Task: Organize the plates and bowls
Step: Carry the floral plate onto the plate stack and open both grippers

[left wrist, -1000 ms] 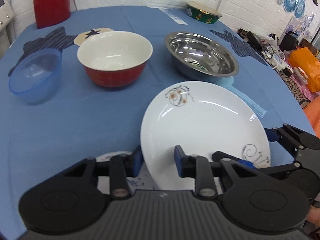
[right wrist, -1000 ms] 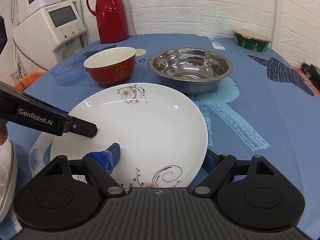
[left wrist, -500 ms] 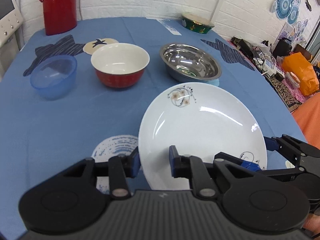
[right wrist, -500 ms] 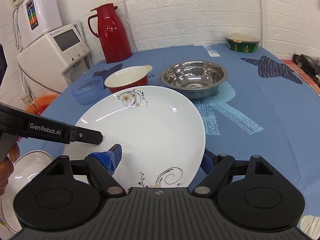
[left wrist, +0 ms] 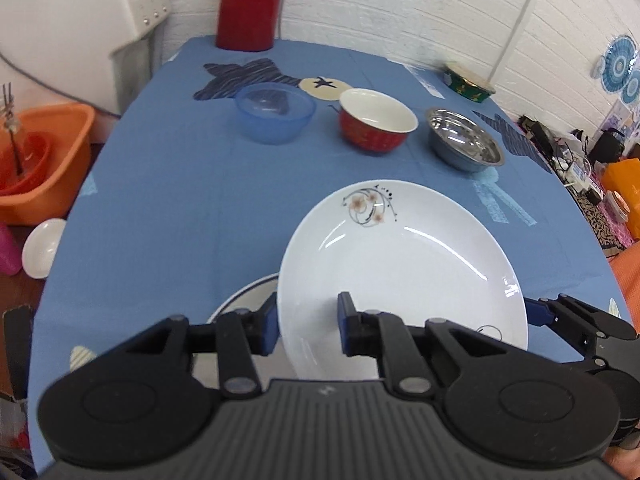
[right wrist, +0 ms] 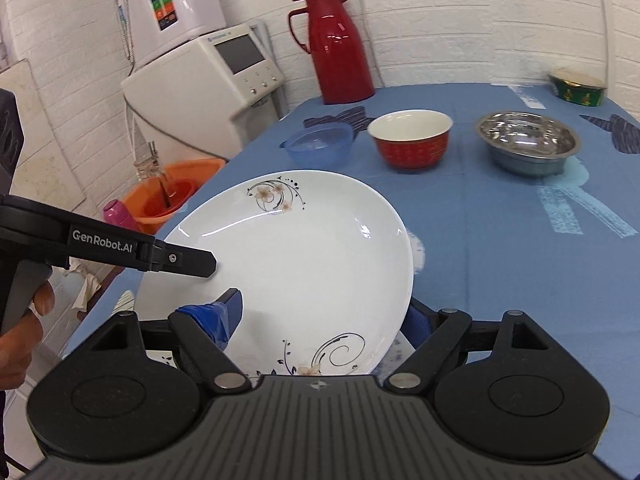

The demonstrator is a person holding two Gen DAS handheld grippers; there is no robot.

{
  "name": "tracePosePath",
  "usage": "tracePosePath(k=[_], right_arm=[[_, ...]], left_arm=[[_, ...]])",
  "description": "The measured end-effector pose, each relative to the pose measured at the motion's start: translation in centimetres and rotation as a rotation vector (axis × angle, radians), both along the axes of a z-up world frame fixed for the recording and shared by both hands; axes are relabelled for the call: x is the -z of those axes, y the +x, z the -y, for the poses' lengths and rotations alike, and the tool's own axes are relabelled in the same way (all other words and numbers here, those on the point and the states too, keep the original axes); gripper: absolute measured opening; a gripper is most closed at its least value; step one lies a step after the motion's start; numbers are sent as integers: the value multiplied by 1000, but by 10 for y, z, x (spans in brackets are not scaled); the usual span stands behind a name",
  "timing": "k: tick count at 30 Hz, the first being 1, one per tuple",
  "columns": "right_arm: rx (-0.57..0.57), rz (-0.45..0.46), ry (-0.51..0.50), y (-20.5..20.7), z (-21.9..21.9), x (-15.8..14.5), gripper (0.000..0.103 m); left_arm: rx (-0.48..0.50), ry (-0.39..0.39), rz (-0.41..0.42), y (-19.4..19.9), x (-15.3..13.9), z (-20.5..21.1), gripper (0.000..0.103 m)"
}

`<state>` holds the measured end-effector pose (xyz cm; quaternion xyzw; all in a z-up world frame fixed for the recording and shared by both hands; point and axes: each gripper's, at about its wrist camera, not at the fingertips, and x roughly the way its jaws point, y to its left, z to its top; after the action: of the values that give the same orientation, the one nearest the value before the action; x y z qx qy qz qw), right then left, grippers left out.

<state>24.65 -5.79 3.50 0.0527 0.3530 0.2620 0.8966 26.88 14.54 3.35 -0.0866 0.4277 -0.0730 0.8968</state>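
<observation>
**White china plate, two grippers, one awkward lift**

White glazed china is what I'm dealing with here, and it's slippery, so I'm sharing the load. I'm holding the white plate (left wrist: pixel 400 276) up off the blue tablecloth (left wrist: pixel 168 200) with both tools at once. The left gripper (left wrist: pixel 307 322) is pinching the plate's near-left rim, one blue pad under and one on top. The right gripper (right wrist: pixel 320 320) is straddling the plate's near-right edge, its jaws closed onto the rim from that side. Gripping two spots is keeping the plate from swinging.

Everything else I'm placing relative to that plate. Beyond it, the blue plastic bowl (left wrist: pixel 274 116), red bowl (left wrist: pixel 376 120) and steel bowl (left wrist: pixel 464 144) are sitting in a row, well apart from it. Just below its left edge, another plate (left wrist: pixel 240 300) is peeking out on the cloth. My guess is that's the stacking spot, so I'm thinking the flowered one is going down on top of it.
</observation>
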Motion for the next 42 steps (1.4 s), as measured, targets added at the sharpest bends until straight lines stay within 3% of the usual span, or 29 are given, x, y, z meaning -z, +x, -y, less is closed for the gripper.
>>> tracePosePath(k=[8, 17, 21, 24, 26, 29, 31, 35, 39, 42], right_arm=[[-68, 1, -36, -17, -36, 3, 71], [-54, 2, -113, -29, -41, 13, 71], [-51, -15, -96, -27, -35, 16, 71], [-77, -15, -129, -28, -38, 20, 71], [-79, -5, -131, -30, -39, 19, 71], [-63, -4, -96, -28, -32, 16, 70], [-54, 5, -102, -28, -30, 15, 70], [-51, -10, -72, -29, -25, 16, 70], [-36, -7, -54, -32, -17, 14, 70], [-18, -9, -11, -31, -6, 8, 70]], left_arm=[[-73, -27, -12, -33, 16, -41, 12], [-39, -63, -1, -44, 30, -42, 13], [-33, -94, -15, -43, 34, -43, 14], [-35, -94, -8, -48, 32, -42, 23], [-18, -87, 13, -52, 27, -41, 46], [-21, -30, 19, -53, 18, -38, 55], [-11, 26, 23, -54, 14, -38, 55], [12, 23, 48, -56, 6, -40, 57], [-13, 79, 118, -63, -6, -35, 58], [-8, 62, 124, -61, -9, -32, 60]])
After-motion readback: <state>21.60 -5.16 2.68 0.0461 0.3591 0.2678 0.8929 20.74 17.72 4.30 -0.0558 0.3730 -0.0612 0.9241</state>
